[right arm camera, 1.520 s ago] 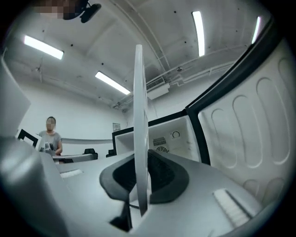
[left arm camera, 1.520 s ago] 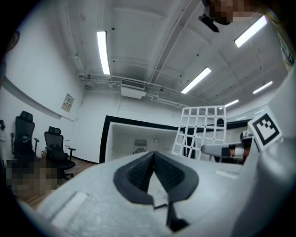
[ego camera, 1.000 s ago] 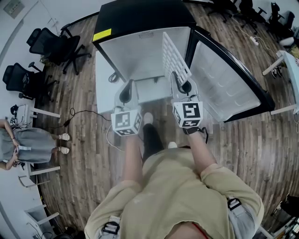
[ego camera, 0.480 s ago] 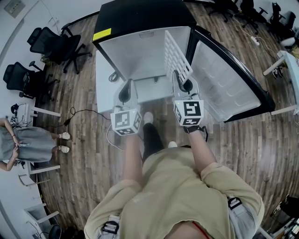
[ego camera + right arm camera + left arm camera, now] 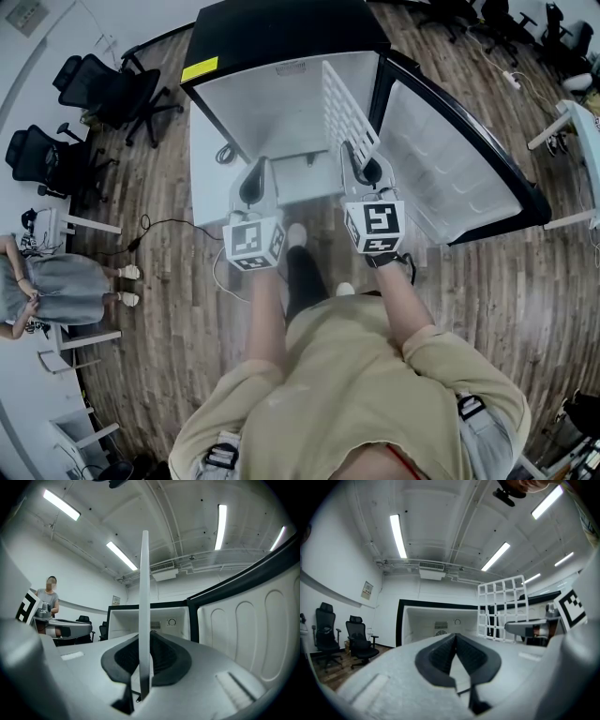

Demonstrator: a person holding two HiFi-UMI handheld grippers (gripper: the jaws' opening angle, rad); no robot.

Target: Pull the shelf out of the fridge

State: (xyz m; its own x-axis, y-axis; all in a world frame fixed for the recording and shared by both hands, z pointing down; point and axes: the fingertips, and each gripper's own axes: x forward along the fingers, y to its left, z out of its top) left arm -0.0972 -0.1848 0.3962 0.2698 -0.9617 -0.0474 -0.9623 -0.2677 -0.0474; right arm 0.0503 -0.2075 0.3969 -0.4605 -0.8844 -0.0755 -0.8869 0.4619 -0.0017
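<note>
- Fridge [image 5: 281,33]: black casing and white interior. It stands open, with the door [image 5: 459,159] swung out to the right.
- Fridge cavity [image 5: 277,112]: the back wall carries a vent grille [image 5: 440,629] and a round dial [image 5: 458,622]. Both gripper views show smooth white walls.
- Door inner liner [image 5: 248,630]: white, with moulded vertical ribs.
- Shelf [image 5: 349,117]: a white grid panel turned up on edge. It is at the right side of the opening, close to the hinge side. Whether its far end is inside the cavity cannot be told.
- Right gripper [image 5: 364,157]: clenched on the shelf's near edge. The right gripper view shows the panel edge-on [image 5: 144,597] between the dark pads.
- Left gripper [image 5: 257,169]: jaws pressed together with nothing between them. It is held in front of the cavity, to the left of the shelf and apart from it.
</note>
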